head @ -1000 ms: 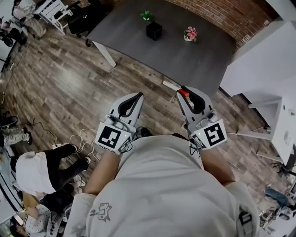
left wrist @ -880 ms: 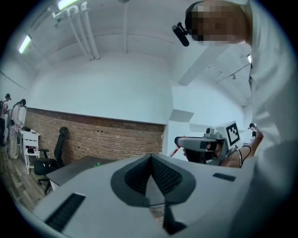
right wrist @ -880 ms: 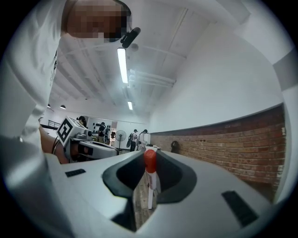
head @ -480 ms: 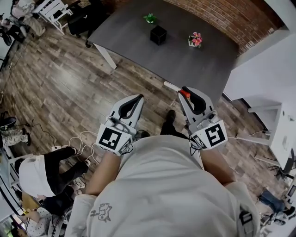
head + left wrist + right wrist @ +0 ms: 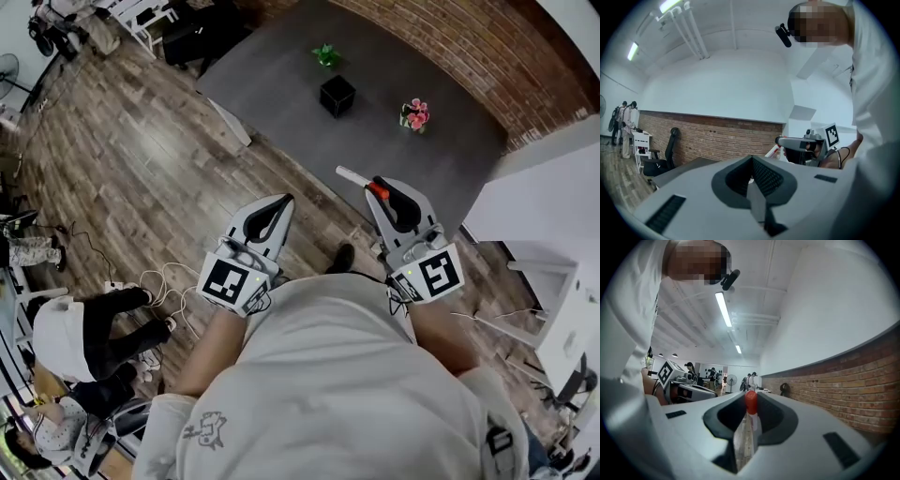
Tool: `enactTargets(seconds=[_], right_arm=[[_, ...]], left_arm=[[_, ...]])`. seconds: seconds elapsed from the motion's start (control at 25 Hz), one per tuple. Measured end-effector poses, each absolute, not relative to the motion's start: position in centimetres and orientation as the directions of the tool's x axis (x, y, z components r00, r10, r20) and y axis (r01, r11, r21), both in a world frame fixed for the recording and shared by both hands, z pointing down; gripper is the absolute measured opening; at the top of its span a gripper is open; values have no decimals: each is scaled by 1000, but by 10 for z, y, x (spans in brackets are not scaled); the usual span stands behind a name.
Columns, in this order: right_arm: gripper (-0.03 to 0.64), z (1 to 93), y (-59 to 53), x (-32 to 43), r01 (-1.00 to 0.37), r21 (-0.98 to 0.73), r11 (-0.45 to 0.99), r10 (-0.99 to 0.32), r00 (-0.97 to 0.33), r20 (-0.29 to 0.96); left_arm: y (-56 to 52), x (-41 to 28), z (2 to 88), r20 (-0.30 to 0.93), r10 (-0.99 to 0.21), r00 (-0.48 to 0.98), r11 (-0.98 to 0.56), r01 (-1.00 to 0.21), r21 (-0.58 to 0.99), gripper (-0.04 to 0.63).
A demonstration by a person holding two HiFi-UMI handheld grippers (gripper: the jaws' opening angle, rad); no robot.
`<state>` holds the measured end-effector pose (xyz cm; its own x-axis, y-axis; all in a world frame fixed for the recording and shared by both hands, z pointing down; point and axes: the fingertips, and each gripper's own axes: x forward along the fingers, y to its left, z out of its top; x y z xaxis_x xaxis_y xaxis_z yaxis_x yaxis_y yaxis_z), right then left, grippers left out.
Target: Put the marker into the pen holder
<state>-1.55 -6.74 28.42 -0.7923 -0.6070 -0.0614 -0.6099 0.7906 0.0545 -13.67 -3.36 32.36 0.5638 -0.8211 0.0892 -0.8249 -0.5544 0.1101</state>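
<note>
Clearly mid-carry: marker (image 5: 354, 177) pinched in fingers of right gripper (image 5: 380, 187), well short of black pen holder (image 5: 337, 95) on grey surface (image 5: 281, 75); left gripper (image 5: 281, 202) fingers pressed together, empty. Next, probably: reach over holder, tip marker upright, lower, release.

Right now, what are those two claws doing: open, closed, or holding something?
Left gripper: shut, nothing between its jaws.
Right gripper: shut on the red-capped marker.

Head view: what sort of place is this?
Probably an office or lab space: brick wall, grey table on a wood floor, an office chair, and loose cables underfoot.
</note>
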Motion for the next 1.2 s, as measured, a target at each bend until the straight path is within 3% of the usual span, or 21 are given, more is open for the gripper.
enactTargets(seconds=[0.64,1.2], right_arm=[[74,301,-166,83,-576,8,818,-574,-816,-71],[74,327,-218,70,-603,-17,797,-604,-797,-12]], left_arm=[[-125,-42,333,133,-829,543,-537,-840,82,11],[-187,-47,358,157,-794,588,-572,-809,134,11]])
